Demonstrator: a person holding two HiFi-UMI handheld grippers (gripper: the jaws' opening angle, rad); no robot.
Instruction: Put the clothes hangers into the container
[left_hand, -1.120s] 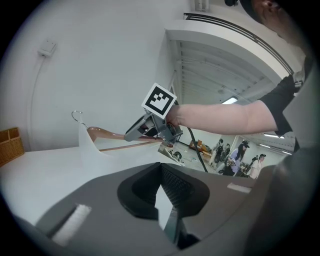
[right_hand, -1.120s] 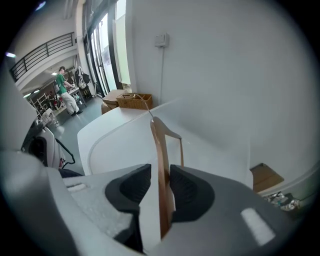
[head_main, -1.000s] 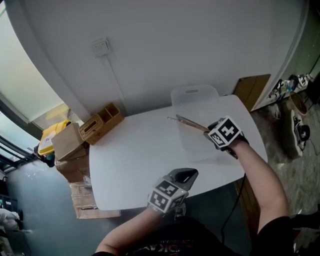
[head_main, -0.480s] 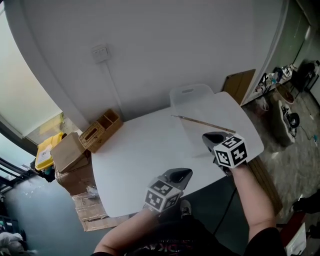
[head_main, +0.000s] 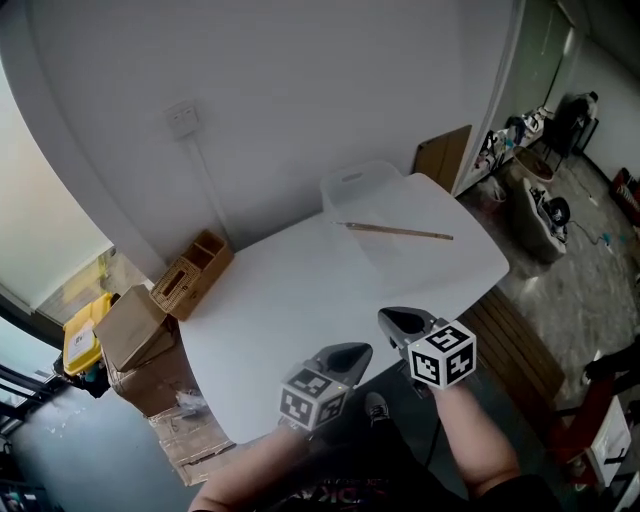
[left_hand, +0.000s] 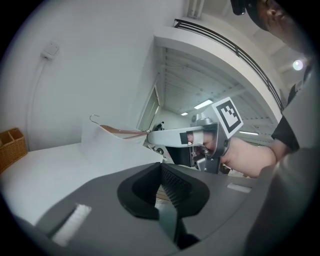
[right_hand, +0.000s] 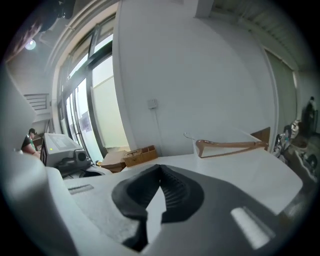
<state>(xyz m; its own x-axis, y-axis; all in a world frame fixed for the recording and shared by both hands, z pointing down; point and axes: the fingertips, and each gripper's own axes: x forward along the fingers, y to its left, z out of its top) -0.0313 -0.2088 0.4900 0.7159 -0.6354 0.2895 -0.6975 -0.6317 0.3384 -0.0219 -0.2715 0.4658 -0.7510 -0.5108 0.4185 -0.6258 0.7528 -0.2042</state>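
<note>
Hanger work is looking close to done from where we are standing. We are holding both tools back at the near edge of the white table (head_main: 300, 290), well apart from the load. The left gripper (head_main: 347, 354) and the right gripper (head_main: 400, 322) are each showing their jaws pressed together with nothing between them.

The wooden hanger (head_main: 398, 231) is lying at the far side, across the open top of the translucent container (head_main: 352, 186), with its wire hook poking out past one wall. We are judging that it is resting on the rim rather than sitting down inside, though the clear walls are making that hard to settle. No other hanger is showing on the table.

To finish well, we are thinking of opening one pair of jaws before reaching and coming in over the middle of the bar. Tilting one end down gently should be enough to drop it below the rim. The container is looking light and is sitting near the table's far edge, so we are planning to push downward, not away from us.
</note>
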